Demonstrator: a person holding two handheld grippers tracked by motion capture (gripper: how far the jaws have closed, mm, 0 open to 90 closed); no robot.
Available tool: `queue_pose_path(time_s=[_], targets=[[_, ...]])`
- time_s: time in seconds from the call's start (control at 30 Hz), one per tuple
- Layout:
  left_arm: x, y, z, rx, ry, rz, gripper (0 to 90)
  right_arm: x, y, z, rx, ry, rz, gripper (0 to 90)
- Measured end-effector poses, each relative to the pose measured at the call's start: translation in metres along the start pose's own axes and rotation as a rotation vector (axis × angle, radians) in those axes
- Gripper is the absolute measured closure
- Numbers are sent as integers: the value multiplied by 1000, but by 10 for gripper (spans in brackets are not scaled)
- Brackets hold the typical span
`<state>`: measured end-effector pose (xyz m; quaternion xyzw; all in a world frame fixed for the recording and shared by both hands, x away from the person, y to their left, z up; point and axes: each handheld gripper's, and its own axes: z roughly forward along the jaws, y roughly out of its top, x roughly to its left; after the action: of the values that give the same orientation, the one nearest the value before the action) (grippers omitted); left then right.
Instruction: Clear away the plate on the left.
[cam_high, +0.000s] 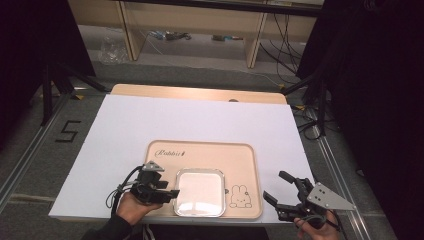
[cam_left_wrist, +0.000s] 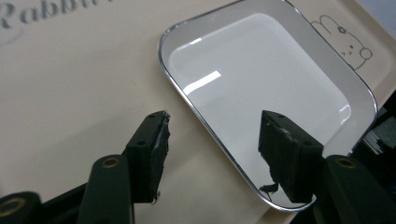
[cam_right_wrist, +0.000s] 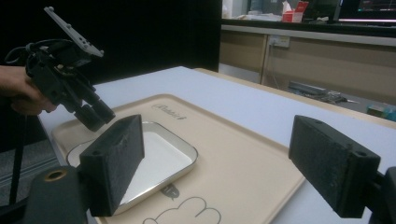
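A shiny metal dish (cam_high: 199, 192) with rounded corners lies on a beige tray (cam_high: 200, 155) that bears a rabbit drawing and the word "Rabbit". My left gripper (cam_high: 172, 194) hangs at the dish's left edge and is open. In the left gripper view its jaws (cam_left_wrist: 215, 119) straddle the dish's rim (cam_left_wrist: 205, 121), one over the tray (cam_left_wrist: 70, 84) and one over the dish, with no pad pressing on it. My right gripper (cam_high: 274, 185) stands open, right of the tray, with nothing between its jaws. The right gripper view looks between its pads (cam_right_wrist: 217, 126) at the dish (cam_right_wrist: 159, 158) and the left gripper (cam_right_wrist: 95, 116).
The tray sits near the front edge of a white board (cam_high: 150, 120) that covers a wooden table (cam_high: 200, 92). Black stand legs (cam_high: 55, 85) and cables (cam_high: 310, 115) flank the table. A shelf unit (cam_high: 195, 25) stands behind it.
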<state>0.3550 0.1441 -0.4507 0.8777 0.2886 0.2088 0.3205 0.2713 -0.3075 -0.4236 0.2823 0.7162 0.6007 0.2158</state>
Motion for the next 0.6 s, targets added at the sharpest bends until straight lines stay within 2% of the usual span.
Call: queue_pose_path(time_s=[0.13,0.17,0.23,0.27,0.3,0.33,0.37,0.4,0.43,0.47,0.5,0.53,0.6], targets=[[6,0,-13,-42,123,16,385,0,0,0,4,-3,0,189],[6,0,-15,-67,130,10,408,0,0,0,2,-2,0,189],[8,0,-19,-73,139,8,417,0,0,0,4,-3,1,189],[7,0,-20,-89,119,5,405,0,0,0,4,-3,2,189],[7,1,-22,-82,103,5,383,0,0,0,2,-2,0,188],[8,1,-23,-82,111,8,366,0,0,0,2,-1,1,188],[7,1,-25,-102,89,3,364,0,0,0,2,-1,1,188],[7,1,-26,-107,92,4,354,0,0,0,2,0,0,188],[-28,1,-23,-133,-184,-460,335,0,0,0,2,-1,0,188],[-8,1,-26,-149,-104,-167,312,0,0,0,1,-1,1,188],[-28,2,-29,-153,-150,-439,294,0,0,0,1,-1,0,188],[-27,3,-31,-176,-141,-415,278,0,0,0,1,-1,0,188],[-35,5,-35,-209,-134,-491,243,0,0,0,1,0,0,188]])
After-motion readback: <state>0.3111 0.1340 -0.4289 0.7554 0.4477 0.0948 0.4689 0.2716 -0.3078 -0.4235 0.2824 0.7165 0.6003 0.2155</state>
